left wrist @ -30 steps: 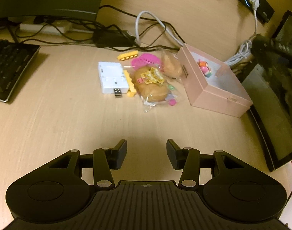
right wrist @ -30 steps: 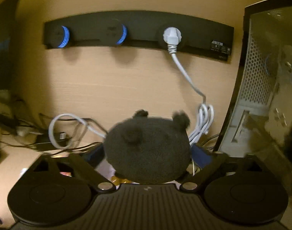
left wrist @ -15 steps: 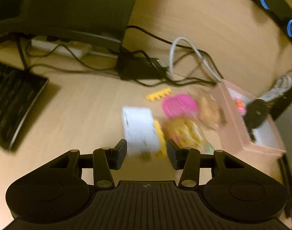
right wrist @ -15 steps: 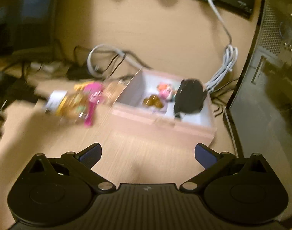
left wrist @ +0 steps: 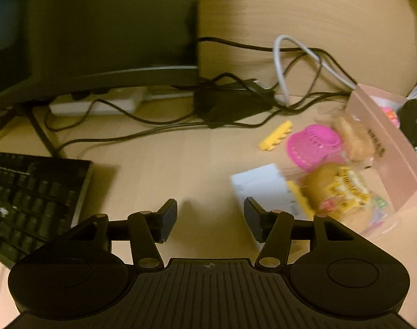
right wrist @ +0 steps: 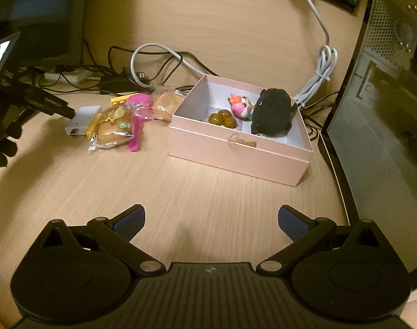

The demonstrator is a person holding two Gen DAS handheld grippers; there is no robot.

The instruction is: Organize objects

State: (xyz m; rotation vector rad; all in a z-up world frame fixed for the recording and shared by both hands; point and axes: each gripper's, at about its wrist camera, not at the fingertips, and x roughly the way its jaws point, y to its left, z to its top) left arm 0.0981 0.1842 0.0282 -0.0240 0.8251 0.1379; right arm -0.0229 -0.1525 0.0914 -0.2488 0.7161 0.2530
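A pink box (right wrist: pixel 235 153) stands open on the desk and holds a black plush toy (right wrist: pixel 272 112), a pink-orange toy figure (right wrist: pixel 241 105) and brown balls (right wrist: pixel 222 118). Left of it lie two wrapped buns (right wrist: pixel 113 128), a pink brush (right wrist: pixel 138 120), yellow pieces and a white USB box (right wrist: pixel 81 120). My right gripper (right wrist: pixel 211 220) is open and empty, well in front of the box. My left gripper (left wrist: pixel 210 219) is open and empty, low over the desk, with the white box (left wrist: pixel 259 186) and a bun (left wrist: pixel 334 189) just beyond its right finger.
A monitor (left wrist: pixel 93 27) and keyboard (left wrist: pixel 30 197) are at the left. A power strip (left wrist: pixel 98 104), black adapter (left wrist: pixel 230 104) and tangled cables (right wrist: pixel 164 54) lie behind the objects. A computer case (right wrist: pixel 386 109) stands right of the box.
My right gripper opened and let the black plush drop into the pink box, then pulled back. My left gripper swung forward towards the pile, then left.
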